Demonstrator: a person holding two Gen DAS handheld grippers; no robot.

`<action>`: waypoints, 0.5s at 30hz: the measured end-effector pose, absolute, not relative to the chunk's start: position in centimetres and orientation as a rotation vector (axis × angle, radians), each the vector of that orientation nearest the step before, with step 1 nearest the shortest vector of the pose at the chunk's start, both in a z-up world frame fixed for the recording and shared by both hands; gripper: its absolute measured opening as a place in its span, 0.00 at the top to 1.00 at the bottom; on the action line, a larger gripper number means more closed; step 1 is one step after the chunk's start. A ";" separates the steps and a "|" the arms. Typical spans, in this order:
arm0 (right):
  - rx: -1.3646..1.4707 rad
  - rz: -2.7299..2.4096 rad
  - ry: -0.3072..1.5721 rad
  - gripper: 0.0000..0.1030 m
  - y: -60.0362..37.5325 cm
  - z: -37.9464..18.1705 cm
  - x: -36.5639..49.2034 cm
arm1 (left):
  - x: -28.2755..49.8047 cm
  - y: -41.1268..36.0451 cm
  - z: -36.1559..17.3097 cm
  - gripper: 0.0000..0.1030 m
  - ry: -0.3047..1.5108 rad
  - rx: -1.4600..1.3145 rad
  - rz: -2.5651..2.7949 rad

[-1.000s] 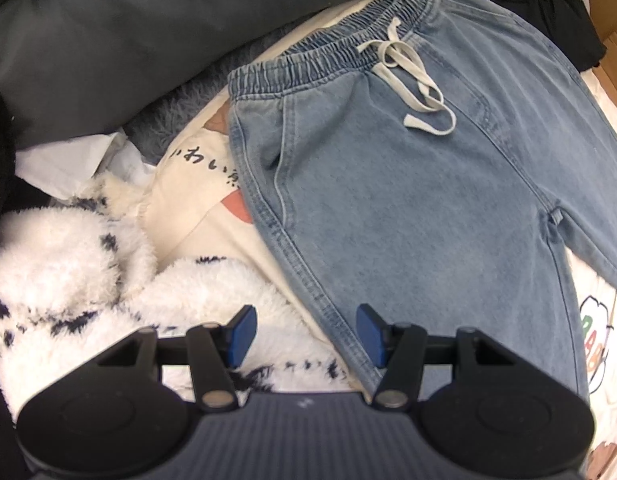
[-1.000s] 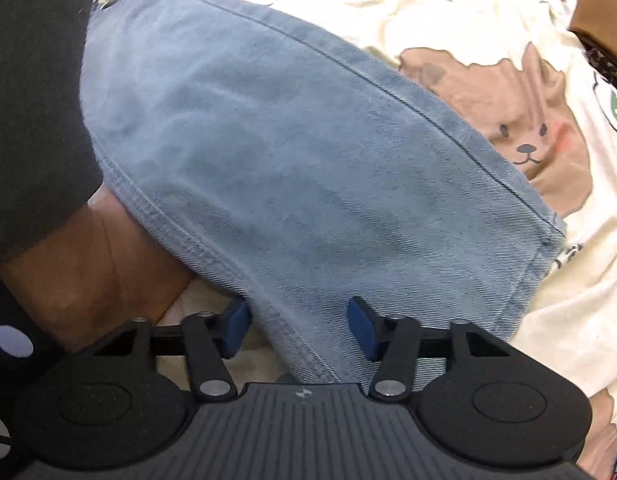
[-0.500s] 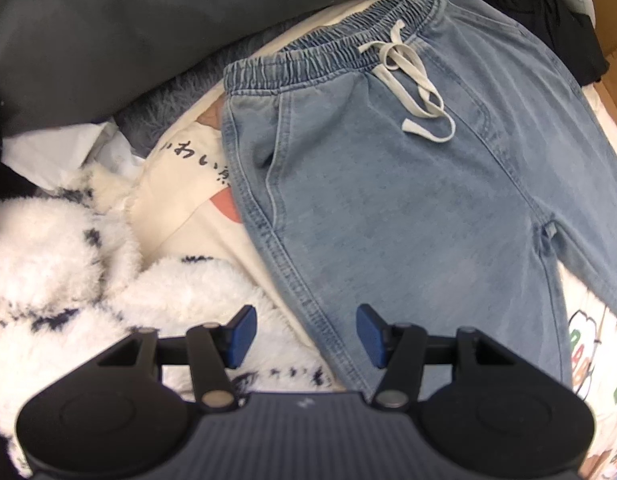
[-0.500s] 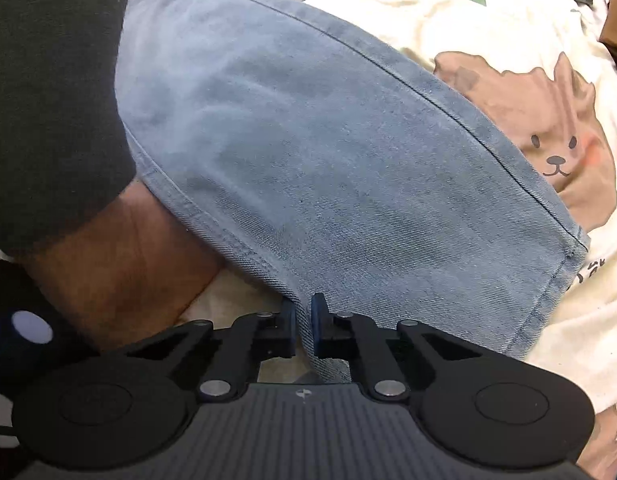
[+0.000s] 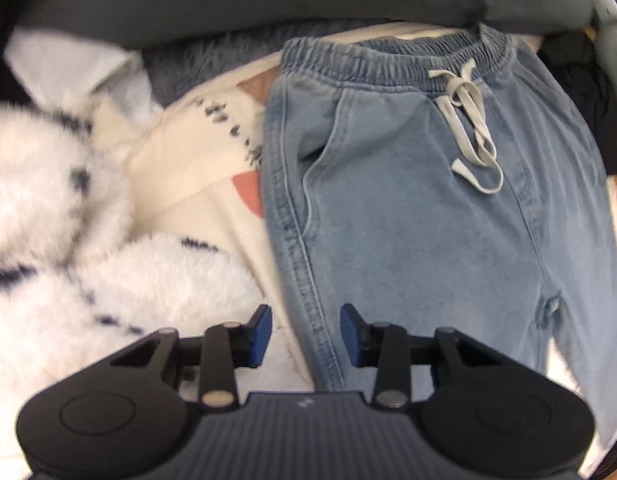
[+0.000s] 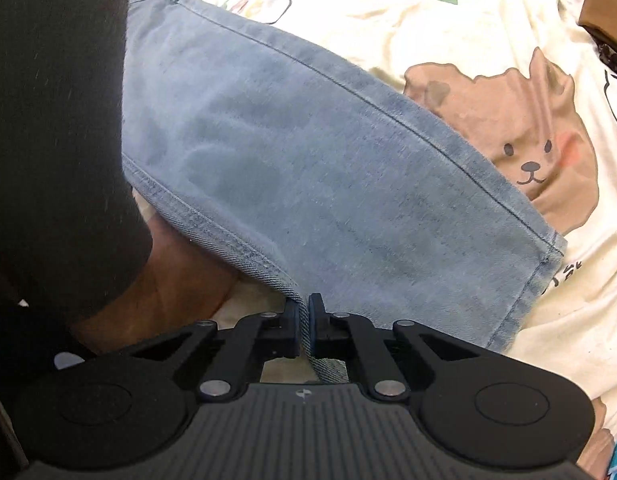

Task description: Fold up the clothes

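Cream cartoon-print bedding (image 6: 448, 12) carries the blue jeans (image 5: 408, 216), spread flat — right gripper (image 6: 303, 314) pinches a leg's side seam; left gripper (image 5: 306, 334) straddles the outer seam, jaws closing, pads not yet touching.

The fluffy white blanket (image 5: 108, 272) on the left looks blurry. The jeans (image 5: 428, 220) run off the bottom and right edges, so the legs are cut off. In the right wrist view a dark sleeve (image 6: 56, 128) hides part of the jeans.
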State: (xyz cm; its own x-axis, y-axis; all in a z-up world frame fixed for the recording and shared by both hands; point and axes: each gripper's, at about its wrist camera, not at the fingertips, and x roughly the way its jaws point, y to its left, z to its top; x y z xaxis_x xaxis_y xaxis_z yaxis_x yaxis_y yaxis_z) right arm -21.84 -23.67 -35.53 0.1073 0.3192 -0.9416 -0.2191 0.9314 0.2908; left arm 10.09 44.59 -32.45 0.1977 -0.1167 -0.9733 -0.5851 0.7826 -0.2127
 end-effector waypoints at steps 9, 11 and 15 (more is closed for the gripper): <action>0.065 0.338 1.392 0.99 -23.9 -34.5 -20.3 | 9.5 44.5 -34.8 0.64 1.322 -0.741 0.352; 0.065 0.326 1.390 0.99 -24.0 -34.2 -20.2 | 9.7 44.4 -35.2 0.63 1.316 -0.752 0.351; 0.048 0.324 1.391 0.99 -24.1 -33.9 -20.0 | 9.8 44.1 -36.4 0.62 1.311 -0.773 0.365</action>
State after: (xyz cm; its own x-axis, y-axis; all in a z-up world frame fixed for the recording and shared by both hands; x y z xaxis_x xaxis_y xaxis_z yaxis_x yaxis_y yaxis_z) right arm -19.98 -24.06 -33.89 0.1427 0.2526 -0.9570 -0.1963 0.9549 0.2228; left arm 9.79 44.11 -36.41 0.2479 -0.1783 -0.9522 -0.6449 0.7031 -0.2995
